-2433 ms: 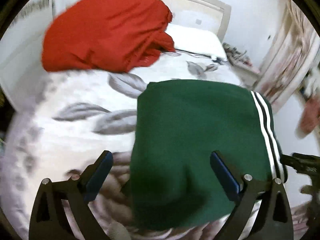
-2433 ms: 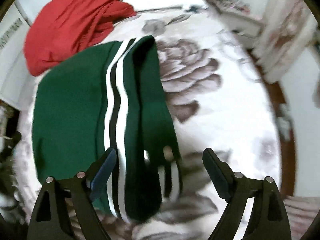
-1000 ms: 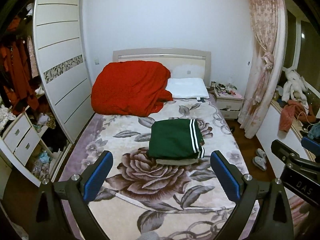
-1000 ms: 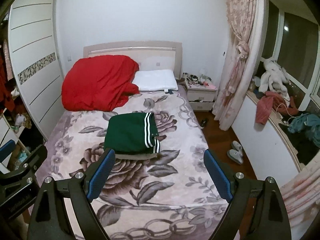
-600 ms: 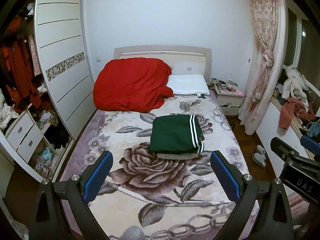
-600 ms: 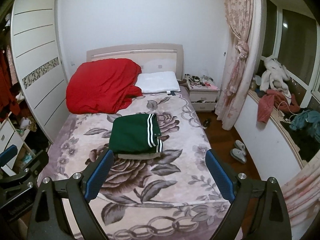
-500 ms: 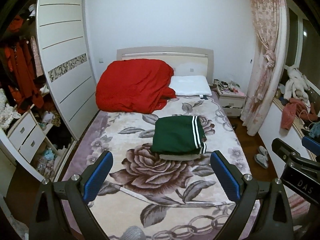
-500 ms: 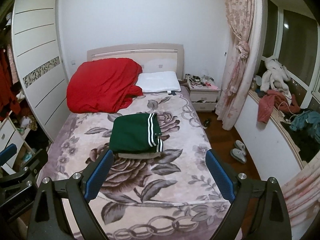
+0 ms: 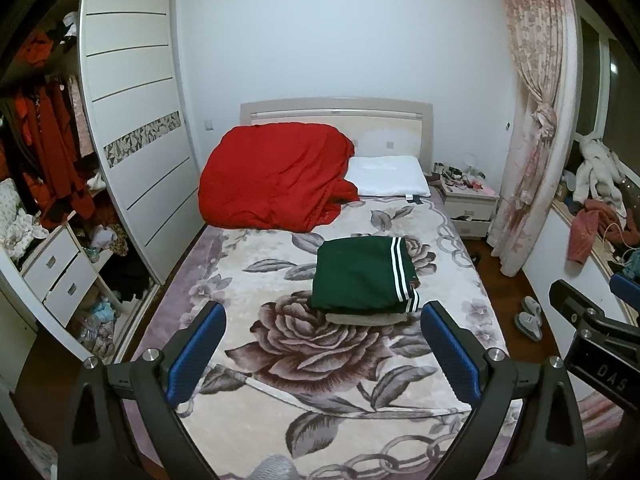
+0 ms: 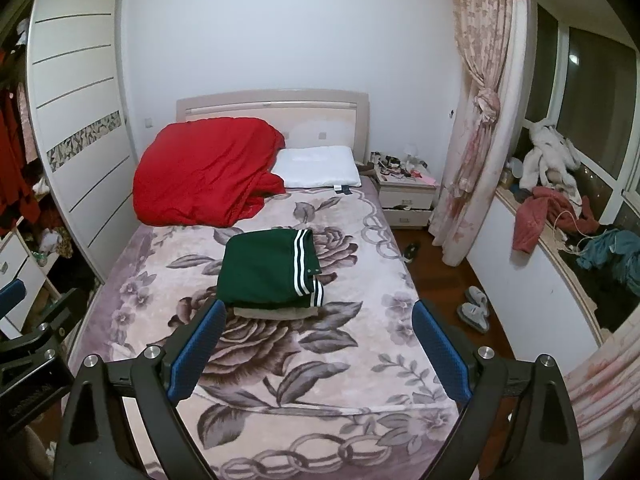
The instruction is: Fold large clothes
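Fingers (image 9: 196, 354) of our left gripper (image 9: 324, 354) and our right gripper (image 10: 318, 350) stand spread wide and hold nothing, raised well back from the bed (image 9: 280, 376). We see the green garment (image 9: 362, 274) with white stripes folded flat at mid-bed, on top of a folded pale garment (image 9: 366, 318). Near the headboard, a red quilt (image 9: 272, 176) is heaped beside a white pillow (image 9: 386, 176).

Walls: plain white | Bed (image 9: 280, 364): pale headboard, floral blanket | Wardrobe (image 9: 136, 140): white sliding door, left of bed | Nightstand (image 10: 406, 196): white, cluttered top, right of bed | Curtain (image 10: 484, 108): pink floral, tied | Floor (image 10: 436, 276): dark wood, slippers (image 10: 474, 312) | Window (image 10: 592, 76): dark
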